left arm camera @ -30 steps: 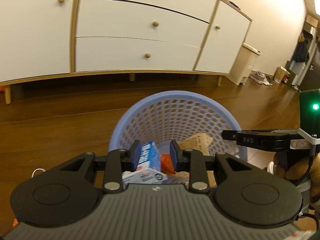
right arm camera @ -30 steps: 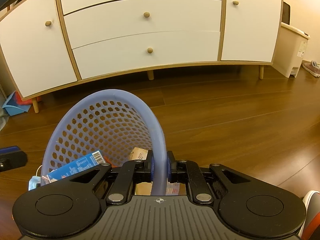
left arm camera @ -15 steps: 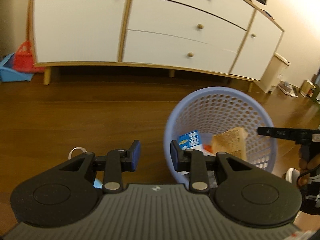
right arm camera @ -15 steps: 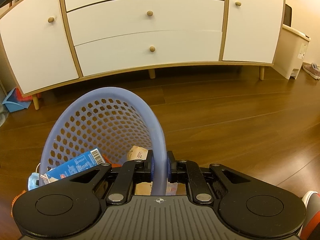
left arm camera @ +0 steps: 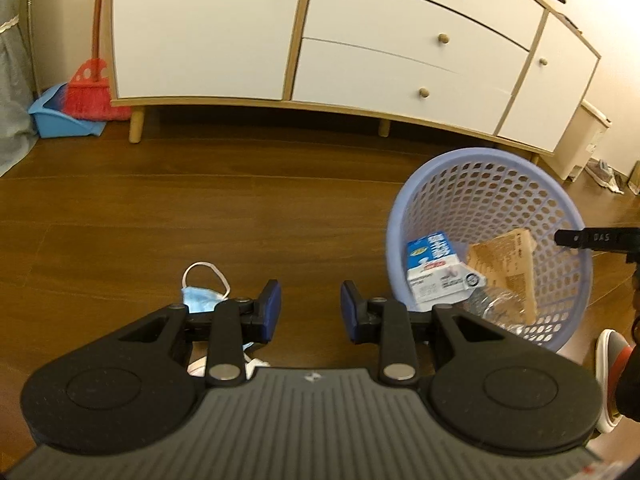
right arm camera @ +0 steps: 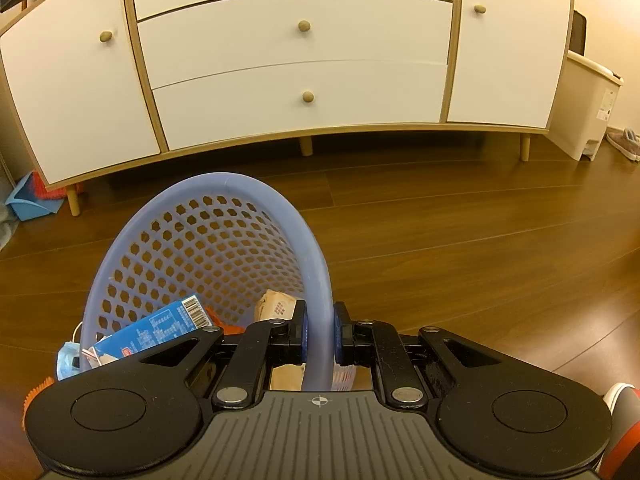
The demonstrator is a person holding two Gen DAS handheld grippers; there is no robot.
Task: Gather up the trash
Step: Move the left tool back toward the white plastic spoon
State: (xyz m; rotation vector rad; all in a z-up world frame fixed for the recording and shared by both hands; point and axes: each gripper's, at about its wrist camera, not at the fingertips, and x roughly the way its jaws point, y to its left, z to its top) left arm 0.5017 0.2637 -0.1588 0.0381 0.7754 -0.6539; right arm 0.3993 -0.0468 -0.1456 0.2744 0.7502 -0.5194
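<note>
- Left wrist view: my left gripper point(left arm camera: 310, 312) is spread wide and holds nothing, low over the floor point(left arm camera: 160, 216). I judge it is empty so it can take the next piece.
- The mask point(left arm camera: 202, 298) lies on the floor just left of the left finger, partly hidden under the tool. One ear loop curls out in front of it. It looks like the last loose trash within reach, so I would swing a little left to get it between the pads.
- The basket point(left arm camera: 486, 160) stands to my right, near enough for a short carry. A blue carton point(left arm camera: 434, 268) and a brown wrapper point(left arm camera: 506, 260) already lean inside it.
- Right wrist view: my right gripper point(right arm camera: 320, 338) is clamped on the basket's point(right arm camera: 224, 180) near rim, one pad inside the wall and one outside. I take this as a steadying hold, so the light basket will not slide or tip when trash goes in.
- From here the carton point(right arm camera: 160, 330) lies slanted against the wall, and the mask point(right arm camera: 66, 360) shows just outside the basket on its left.
</note>
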